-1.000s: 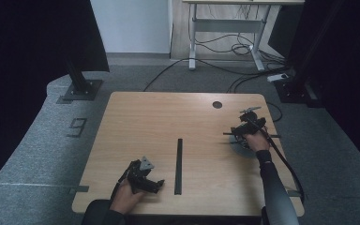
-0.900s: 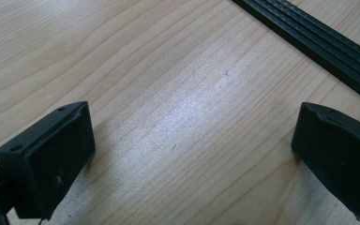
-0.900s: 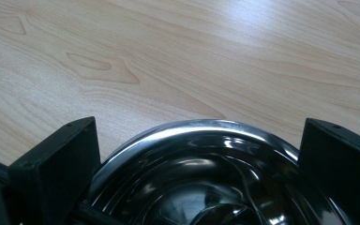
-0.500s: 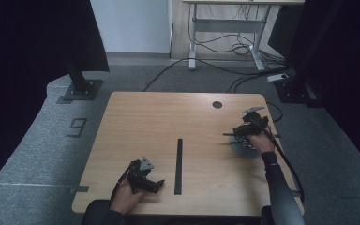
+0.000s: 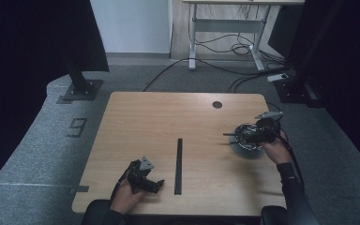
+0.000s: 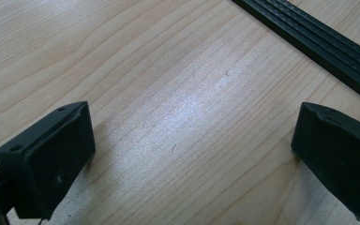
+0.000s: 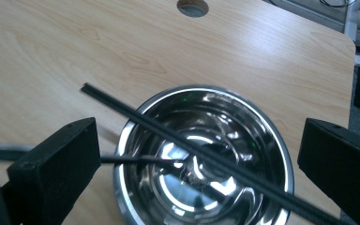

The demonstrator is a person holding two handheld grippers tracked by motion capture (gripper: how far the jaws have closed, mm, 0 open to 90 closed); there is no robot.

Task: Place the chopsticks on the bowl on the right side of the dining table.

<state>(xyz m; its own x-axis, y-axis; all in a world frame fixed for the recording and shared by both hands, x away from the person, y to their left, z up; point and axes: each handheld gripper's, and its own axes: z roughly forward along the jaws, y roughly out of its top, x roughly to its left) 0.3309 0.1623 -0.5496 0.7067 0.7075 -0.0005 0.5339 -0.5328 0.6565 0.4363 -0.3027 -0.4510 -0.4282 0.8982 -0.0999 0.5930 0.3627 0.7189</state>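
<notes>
From the high view, the right gripper (image 5: 255, 132) hangs over a shiny round steel bowl (image 5: 246, 146) near the right edge of the light wooden table (image 5: 159, 122). A thin black rod (image 5: 229, 135) juts out from the bowl toward the table's centre, lying roughly crosswise to the table. The left gripper (image 5: 145, 180) rests low at the near edge, just beside a long flat black strip (image 5: 178, 165) whose long axis runs from the near edge toward the far edge. A round cable hole (image 5: 217, 104) sits near the far edge. Grey carpet (image 5: 51, 140) surrounds the table, with cables and a white desk frame (image 5: 225, 28) beyond.

In the left gripper view, the jaws stand wide apart over bare wood grain, nothing between them; the black strip (image 6: 318, 40) crosses the upper right corner diagonally.

In the right gripper view, the jaws are spread wide on either side of the steel bowl (image 7: 136, 154). A long black rod (image 7: 168, 133) lies across its rim, slanting from upper left to lower right; a second thin rod (image 7: 122, 160) reaches in from the left.
</notes>
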